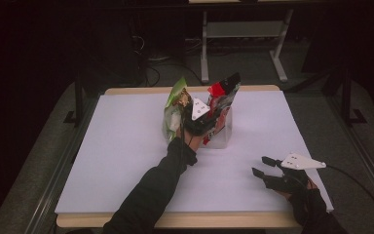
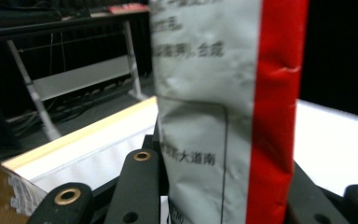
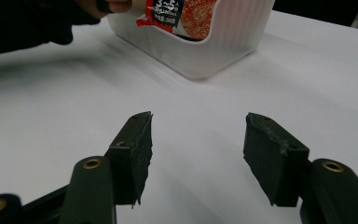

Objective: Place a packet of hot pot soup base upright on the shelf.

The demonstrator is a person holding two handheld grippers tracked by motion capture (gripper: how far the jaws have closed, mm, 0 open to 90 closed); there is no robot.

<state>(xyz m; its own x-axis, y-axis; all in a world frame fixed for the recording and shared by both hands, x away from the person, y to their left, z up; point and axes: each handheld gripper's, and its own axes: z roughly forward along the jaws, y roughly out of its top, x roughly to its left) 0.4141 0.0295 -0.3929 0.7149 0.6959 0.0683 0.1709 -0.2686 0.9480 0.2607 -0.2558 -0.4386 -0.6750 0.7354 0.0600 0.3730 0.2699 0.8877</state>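
Currently I count two snack packets and one bin on the white-covered counter [image 1: 126, 146]: a green crinkled foil packet [image 1: 174, 108], a red-and-silver foil packet with printed text [image 1: 222, 105], and a translucent white ribbed plastic bin [image 1: 222, 139]. All three sit together around the middle of the counter, toward the far side. The red-and-silver packet stands upright in the bin, its top well above the rim; the green packet is just left of it, and I cannot tell whether it is in the bin or beside it.

Wide bare sheet lies to the left, to the right and along the near edge. A strip of pale wood shows at the far and near edges of the counter.

My left tool [image 1: 198, 113] is at the packets, reached in on a black sleeve. In the left gripper view the red-and-silver packet [image 2: 223, 116] stands between its black jaws, which are closed in against it on both sides, so it is clamped on that packet.

My right tool [image 1: 265, 165] is near the right near corner, well apart from the bin, with its jaws spread wide and holding nothing. In the right gripper view [image 3: 196, 158] they point over bare sheet toward the bin [image 3: 223, 42].
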